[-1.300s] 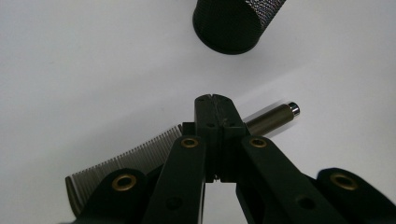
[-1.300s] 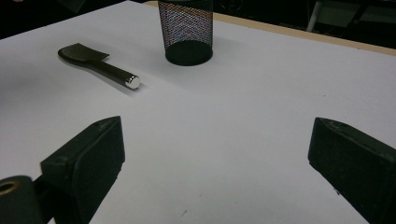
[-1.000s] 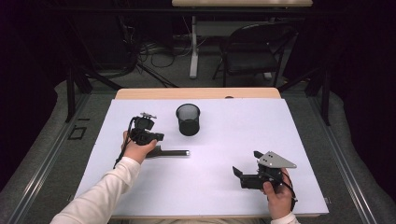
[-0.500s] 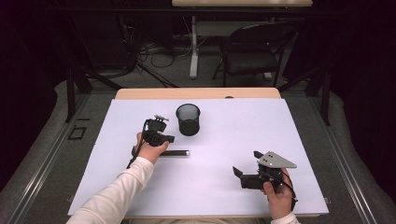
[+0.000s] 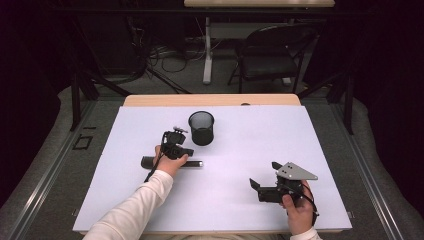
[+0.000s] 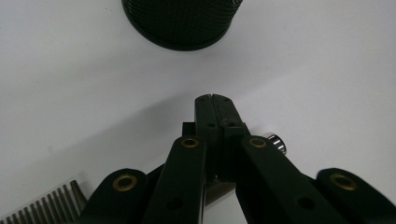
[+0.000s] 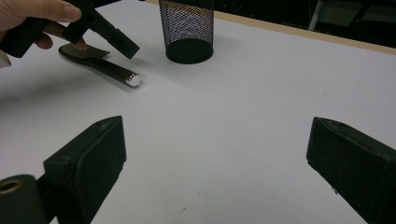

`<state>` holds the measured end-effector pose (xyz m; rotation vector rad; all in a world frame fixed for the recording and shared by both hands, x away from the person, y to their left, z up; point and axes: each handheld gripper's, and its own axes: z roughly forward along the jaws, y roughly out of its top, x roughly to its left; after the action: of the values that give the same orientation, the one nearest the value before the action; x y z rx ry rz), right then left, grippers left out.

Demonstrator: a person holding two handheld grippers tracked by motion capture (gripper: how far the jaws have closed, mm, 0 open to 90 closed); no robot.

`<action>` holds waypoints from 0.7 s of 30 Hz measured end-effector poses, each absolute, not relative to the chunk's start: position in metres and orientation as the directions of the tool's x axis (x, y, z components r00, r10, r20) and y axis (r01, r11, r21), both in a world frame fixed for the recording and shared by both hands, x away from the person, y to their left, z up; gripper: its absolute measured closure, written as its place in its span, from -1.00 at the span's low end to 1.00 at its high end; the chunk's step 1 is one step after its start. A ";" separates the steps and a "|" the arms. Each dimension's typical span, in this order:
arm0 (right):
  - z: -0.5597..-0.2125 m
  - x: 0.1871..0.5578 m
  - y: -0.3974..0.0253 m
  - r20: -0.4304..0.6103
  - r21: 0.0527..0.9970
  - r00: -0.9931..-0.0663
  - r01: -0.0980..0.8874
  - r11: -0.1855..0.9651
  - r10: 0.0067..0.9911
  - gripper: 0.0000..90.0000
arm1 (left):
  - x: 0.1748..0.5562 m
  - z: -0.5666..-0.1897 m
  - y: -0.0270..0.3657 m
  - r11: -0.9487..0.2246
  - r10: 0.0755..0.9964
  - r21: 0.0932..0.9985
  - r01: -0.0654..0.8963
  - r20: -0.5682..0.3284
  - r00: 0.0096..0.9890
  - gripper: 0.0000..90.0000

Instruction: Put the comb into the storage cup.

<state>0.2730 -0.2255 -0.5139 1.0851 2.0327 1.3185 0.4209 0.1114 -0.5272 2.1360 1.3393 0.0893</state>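
The long black comb w/ a shiny metal end cap [image 5: 172,163] lies flat on the white table cover [image 5: 240,145], left of centre, just near of the black wire-mesh cup [image 5: 201,128]. The left gripper [image 6: 212,100] sits right over the comb's middle, jaws pressed together tip to tip; the comb's teeth and cap poke out from under them in the left gripper view, so it's prob. lining up a pick, nothing caught between the jaws. The cup stands upright close by, likely the drop spot. The right gripper [image 5: 262,184] waits well apart at the near right, jaws spread wide, holding nothing, pointing toward the comb. Beyond the table's far wooden edge [image 5: 210,100]: grey floor, cables, a black chair [image 5: 272,55], dark surrounds.
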 end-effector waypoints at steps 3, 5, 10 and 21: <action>-0.514 0.273 -0.226 0.026 0.908 -0.569 0.357 0.219 0.822 -0.90 | 0.420 -0.530 0.107 -0.309 0.832 0.521 0.796 -0.258 0.492 1.00; -0.514 0.273 -0.226 0.025 0.906 -0.569 0.360 0.221 0.822 -0.89 | 0.419 -0.531 0.105 -0.311 0.827 0.520 0.795 -0.265 0.497 1.00; -0.514 0.273 -0.226 0.026 0.906 -0.569 0.360 0.220 0.822 -0.89 | 0.418 -0.534 0.100 -0.320 0.823 0.515 0.795 -0.264 0.503 1.00; -0.514 0.273 -0.226 0.025 0.906 -0.571 0.359 0.222 0.820 -0.87 | 0.412 -0.536 0.094 -0.352 0.805 0.501 0.790 -0.268 0.529 1.00</action>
<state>0.2732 -0.2257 -0.5143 1.0847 2.0373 1.3179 0.4124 0.0943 -0.5362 2.1851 1.2899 0.0334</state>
